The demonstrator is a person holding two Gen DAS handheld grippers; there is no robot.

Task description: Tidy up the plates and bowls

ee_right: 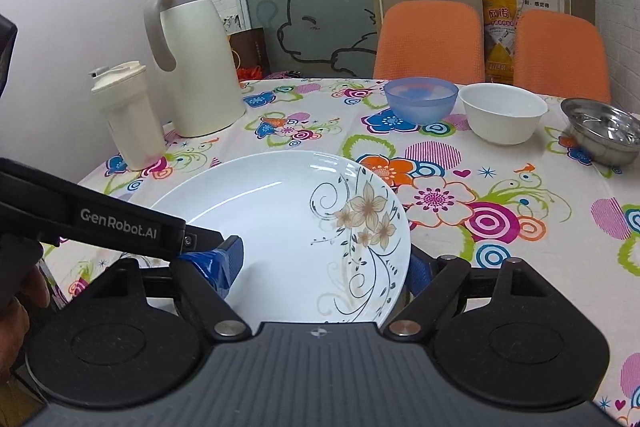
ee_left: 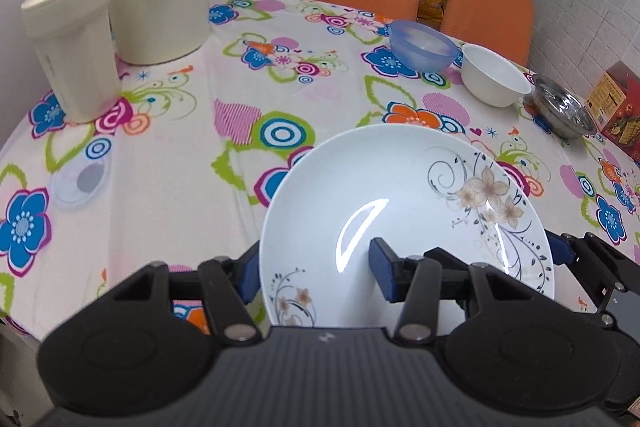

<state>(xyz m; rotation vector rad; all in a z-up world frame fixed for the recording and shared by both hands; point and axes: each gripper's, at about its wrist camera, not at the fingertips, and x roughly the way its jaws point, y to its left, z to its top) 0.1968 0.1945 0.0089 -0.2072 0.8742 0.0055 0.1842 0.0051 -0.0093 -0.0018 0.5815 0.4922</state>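
A white plate (ee_left: 400, 211) with brown flower print lies at the table's near side; it also shows in the right wrist view (ee_right: 288, 223). My left gripper (ee_left: 316, 271) straddles the plate's near-left rim: one blue pad (ee_left: 382, 273) on the plate's top, the other (ee_left: 250, 269) outside the rim. My right gripper (ee_right: 324, 267) stands wide around the plate's near edge, its right pad (ee_right: 418, 273) beside the rim. The left gripper's arm (ee_right: 116, 223) reaches in from the left. A blue bowl (ee_right: 420, 99), a white bowl (ee_right: 502, 113) and a steel bowl (ee_right: 604, 135) stand in a row at the back.
A cream thermos jug (ee_right: 196, 67) and a cream tumbler (ee_right: 126, 115) stand at the back left. Two orange chairs (ee_right: 428, 39) are behind the table. A red box (ee_left: 618, 107) sits at the right edge. The floral tablecloth (ee_right: 500, 211) covers the table.
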